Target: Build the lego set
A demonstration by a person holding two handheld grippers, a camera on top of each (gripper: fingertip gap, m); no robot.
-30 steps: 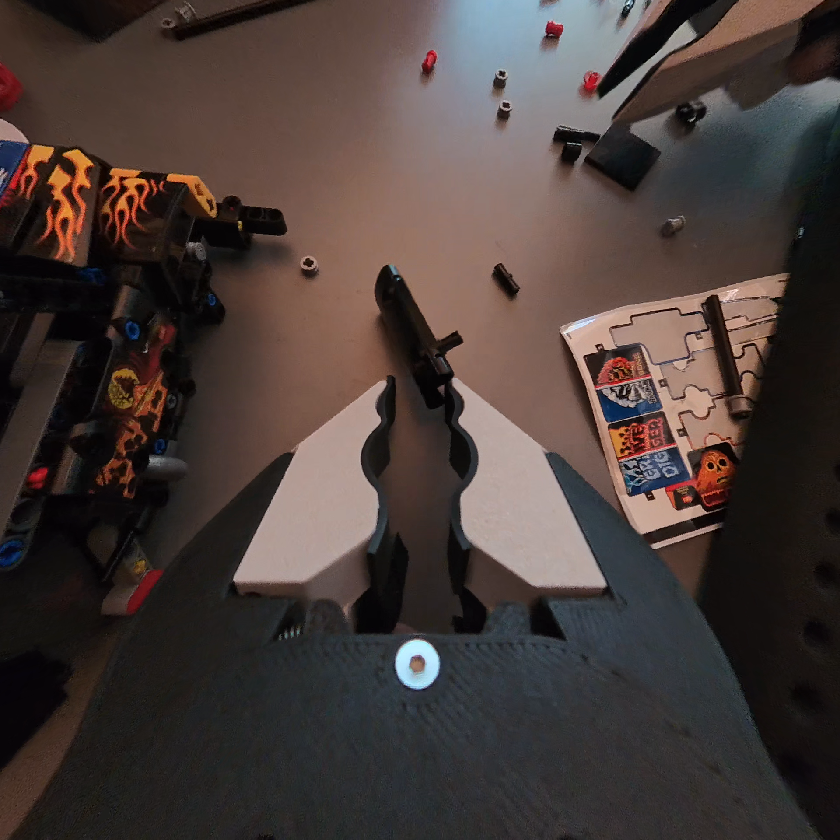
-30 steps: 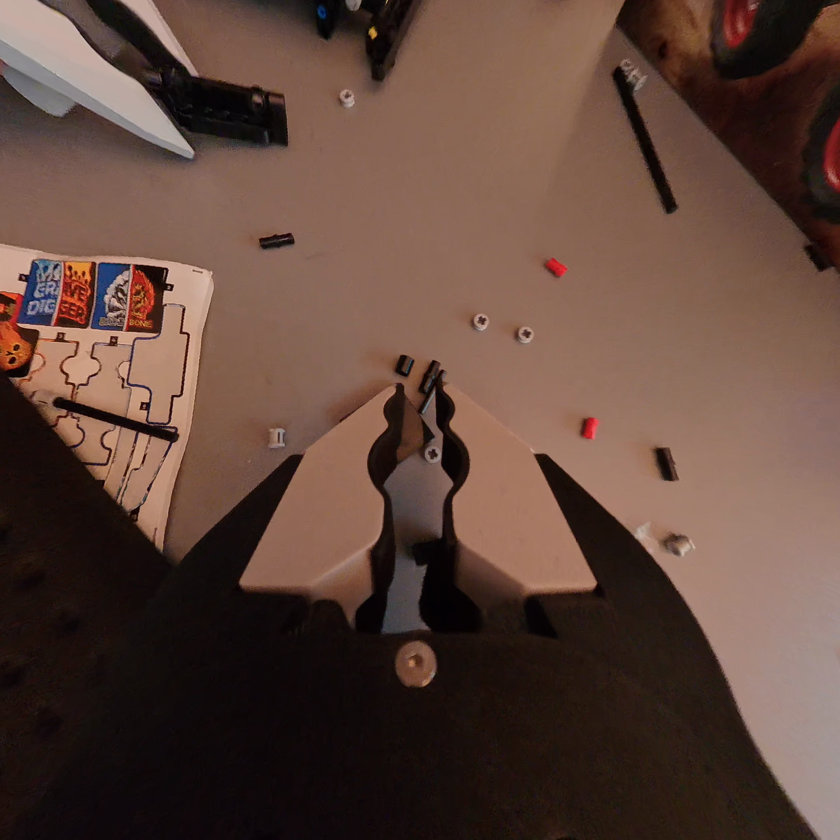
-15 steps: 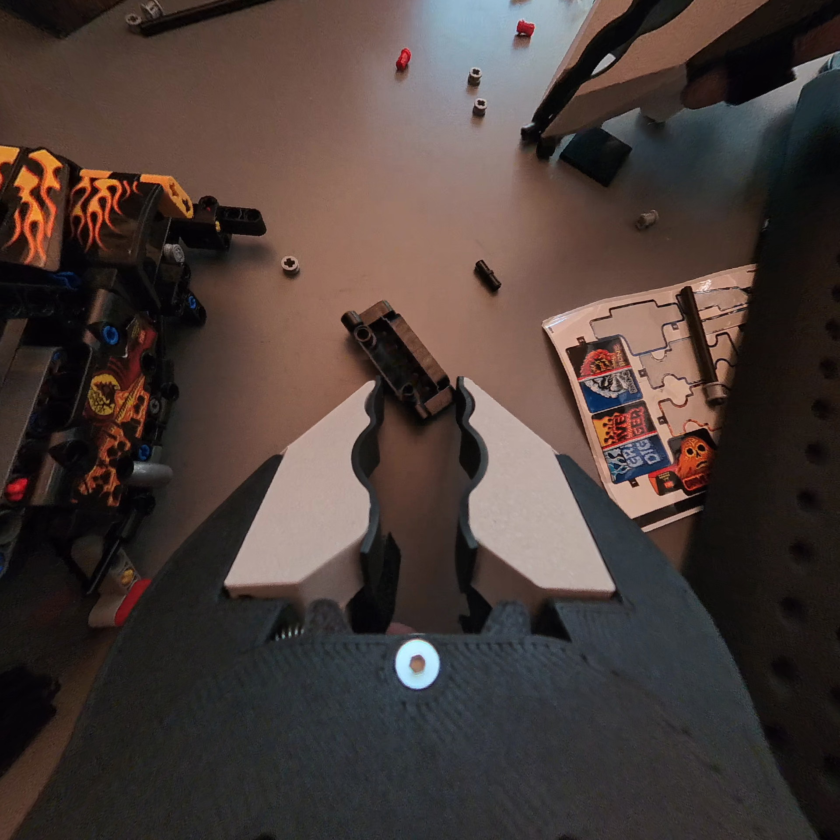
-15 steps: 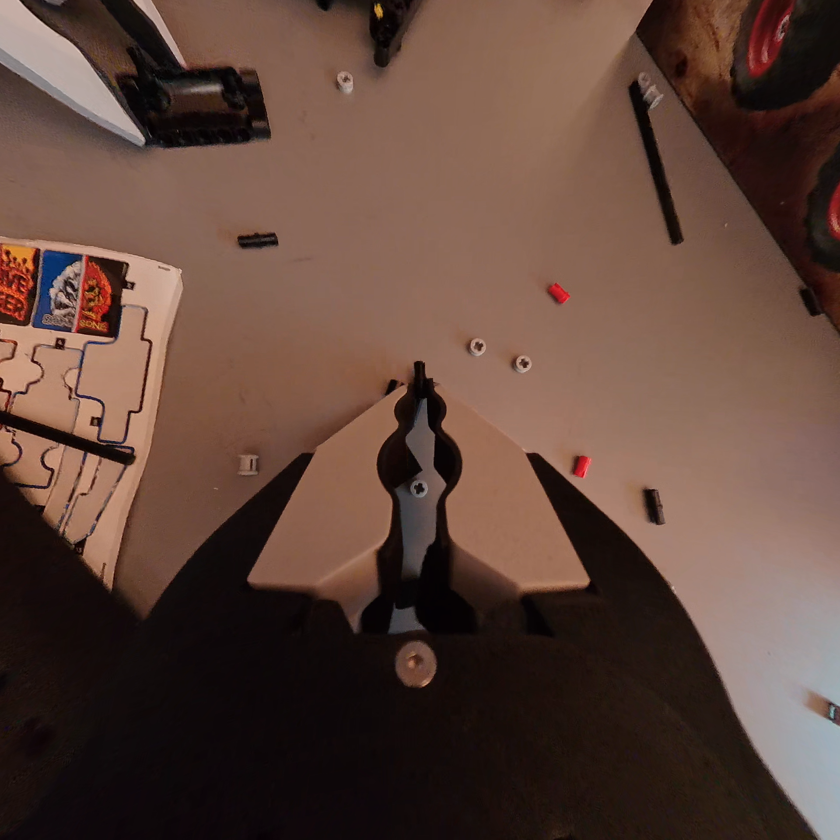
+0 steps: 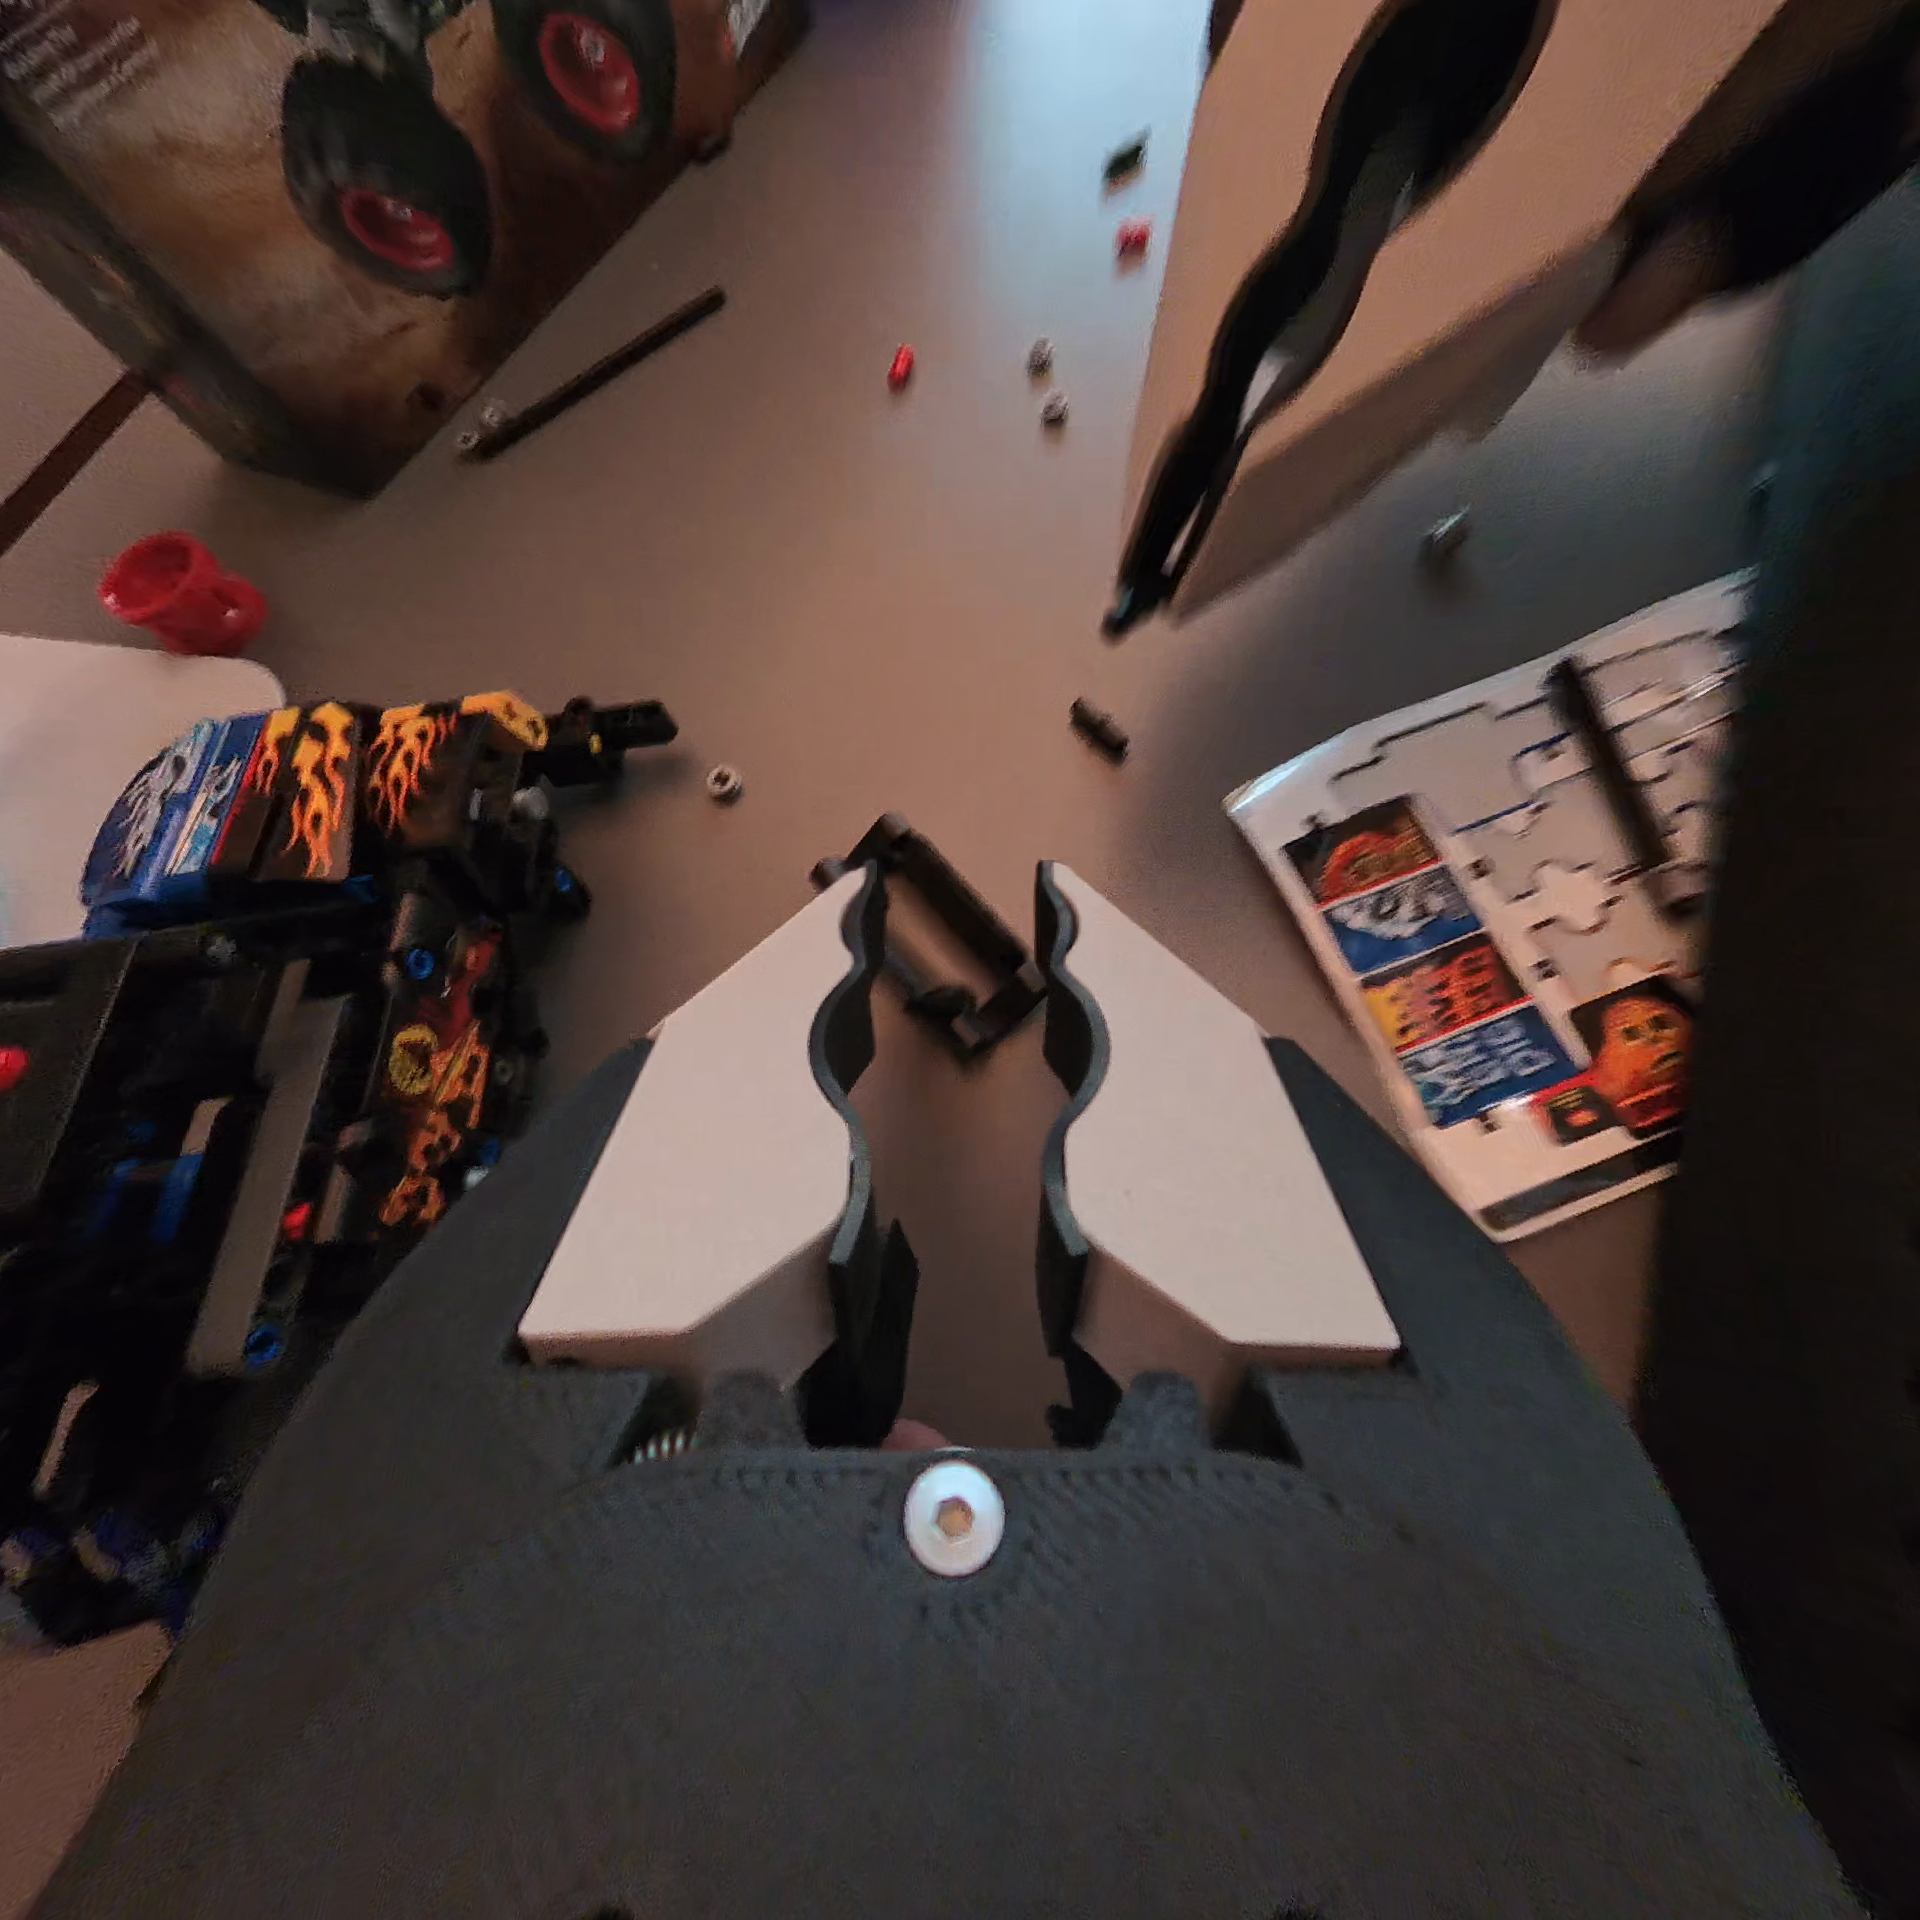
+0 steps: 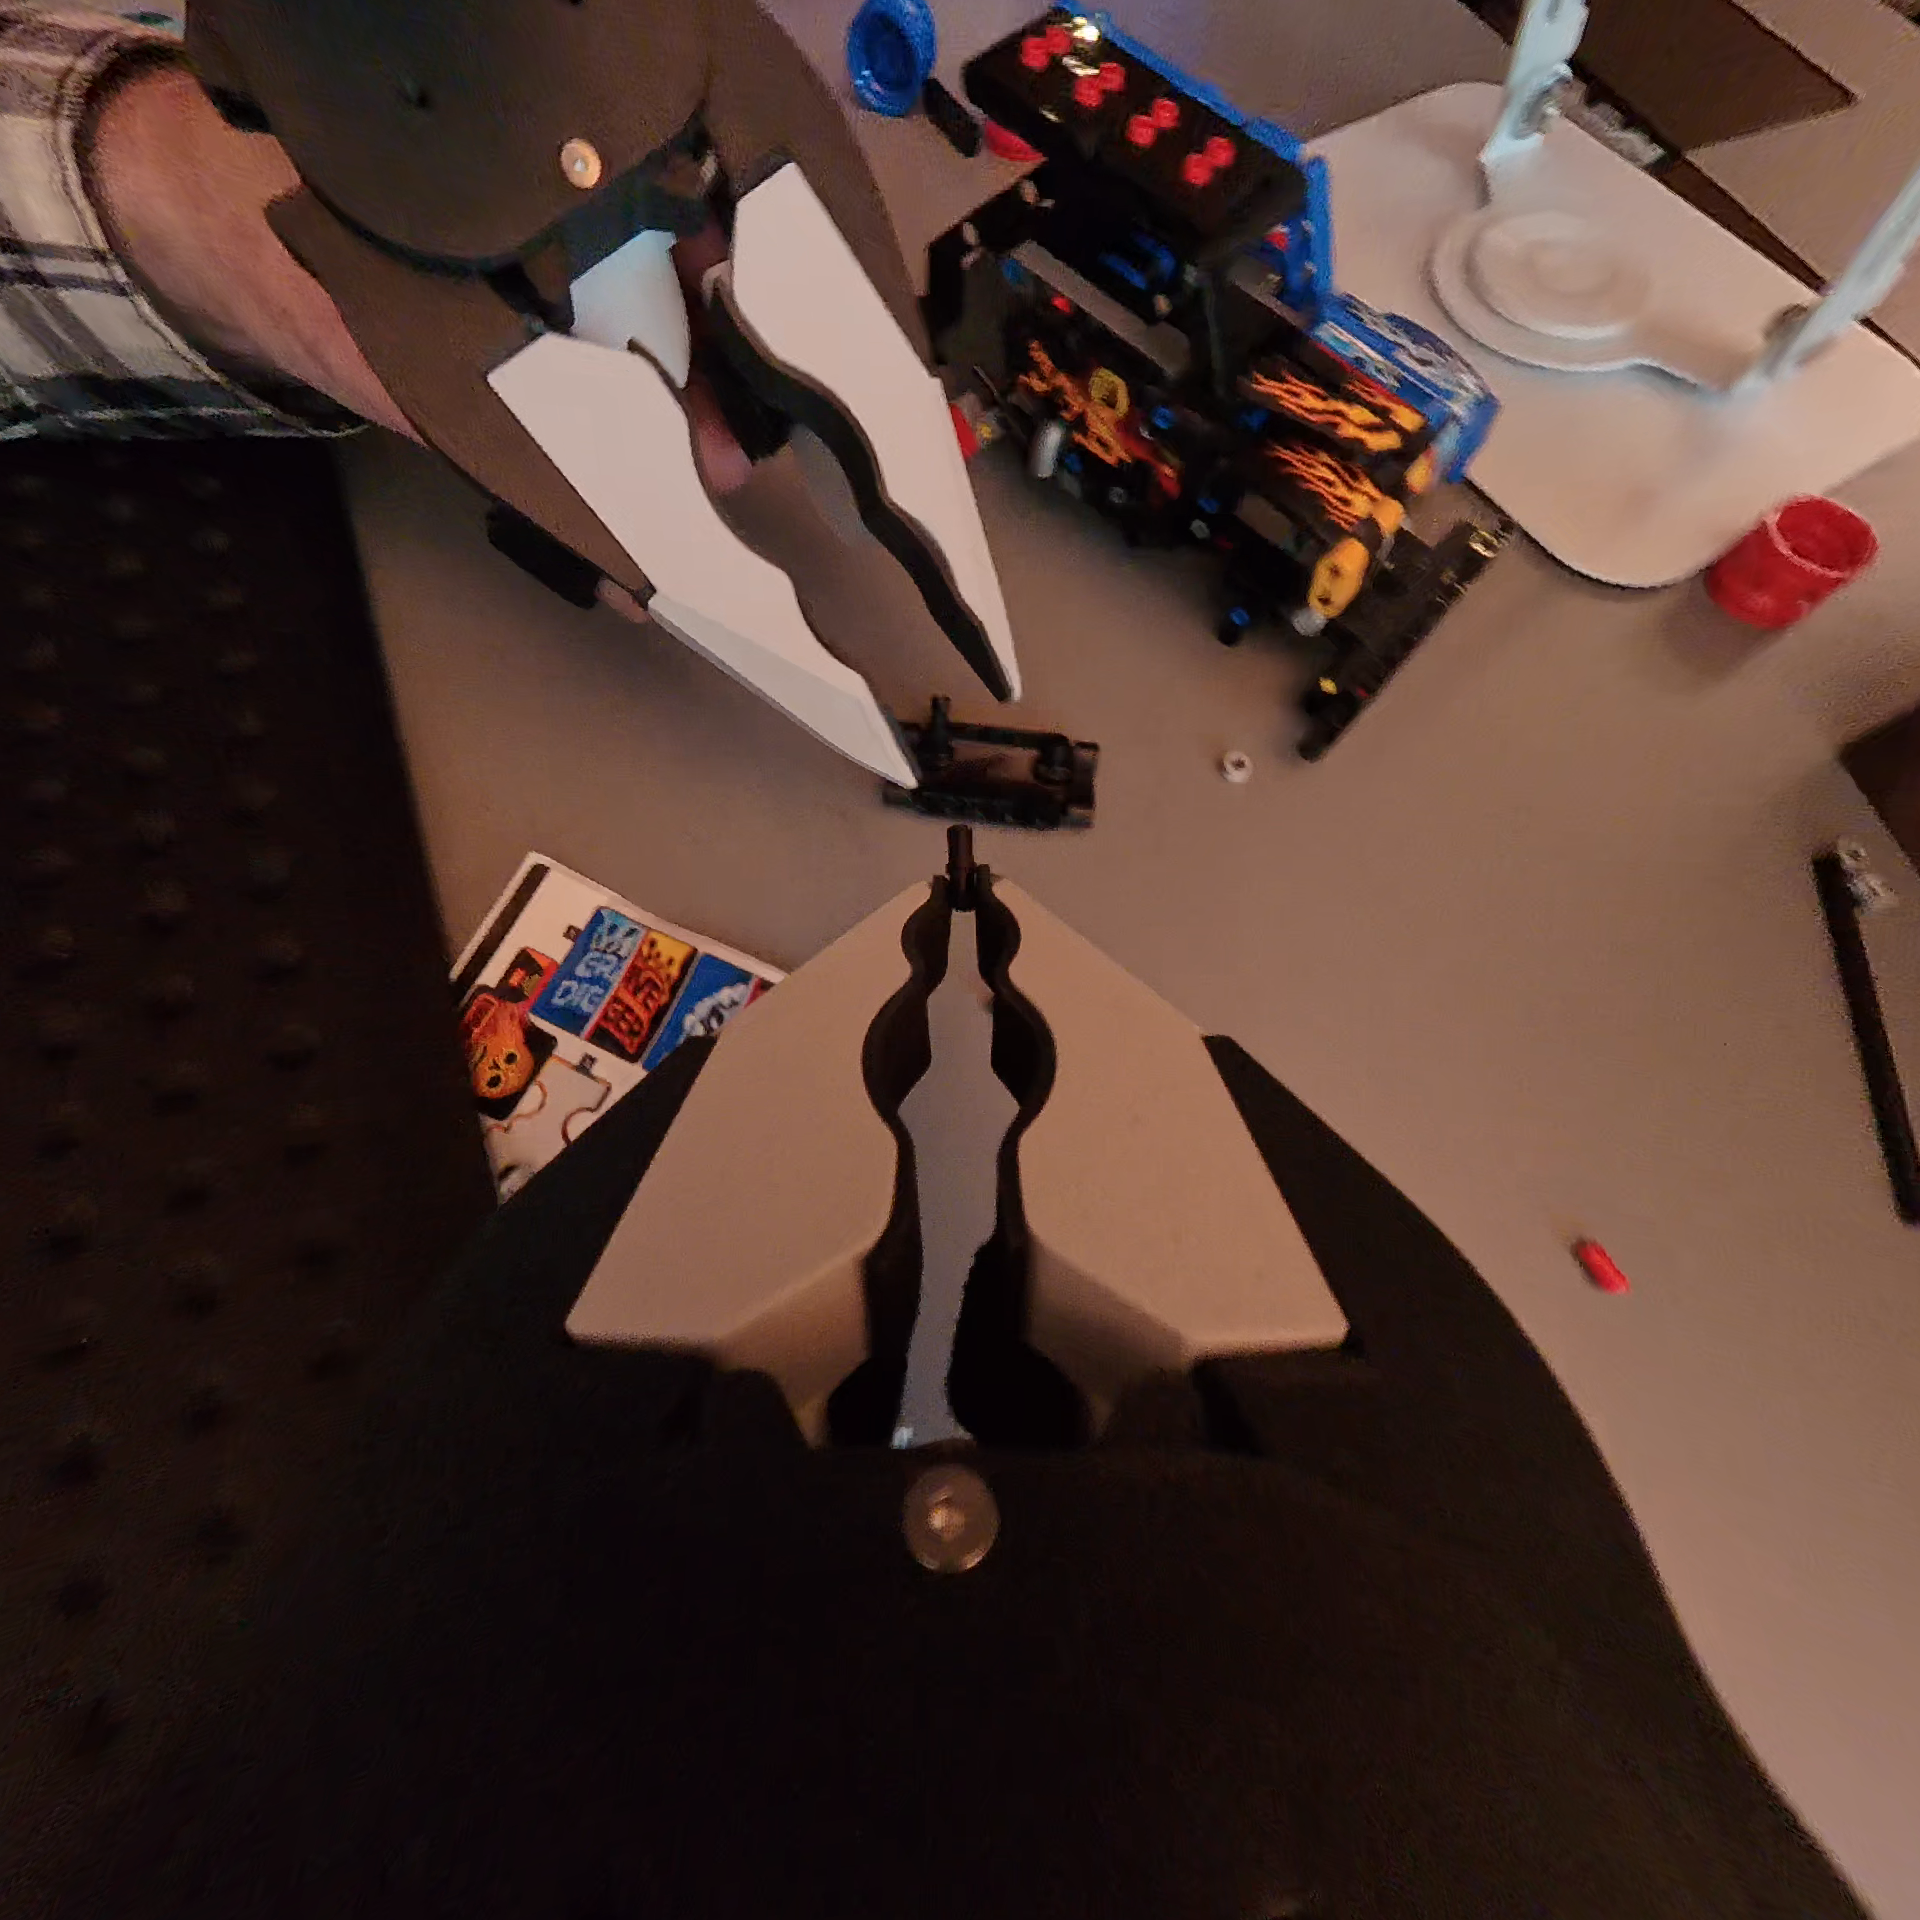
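The left tongs (image 5: pixel 954 883) are open, with a clear gap between the two pale fingers. Between their tips a black frame piece (image 5: pixel 940 935) lies flat on the grey table (image 5: pixel 831 582). In the right wrist view the nearer tip of the left tongs (image 6: pixel 961 738) touches the end of this same frame piece (image 6: pixel 1003 774), while the other tip hangs just above it.

The right tongs (image 6: pixel 961 894) are closed on a small black pin (image 6: pixel 958 857), which sticks out forward from the tips. The pin points toward the frame piece and is just in front of it, but they do not touch. In the left wrist view the right tongs (image 5: pixel 1138 613) come in from the upper right, well ahead of the left tongs.

To the left of the left tongs stands the half-built truck model (image 5: pixel 312 935), black and blue with orange flame stickers. To their right lies a sticker sheet (image 5: pixel 1486 935), and a black axle rests on it. Ahead of the left tongs small loose parts lie on the table: another black pin (image 5: pixel 1099 727), a grey bush (image 5: pixel 723 780), a red pin (image 5: pixel 900 366) and a long black axle (image 5: pixel 603 369). Farther ahead to the left is the set box (image 5: pixel 312 208), and near it a red wheel hub (image 5: pixel 179 592).
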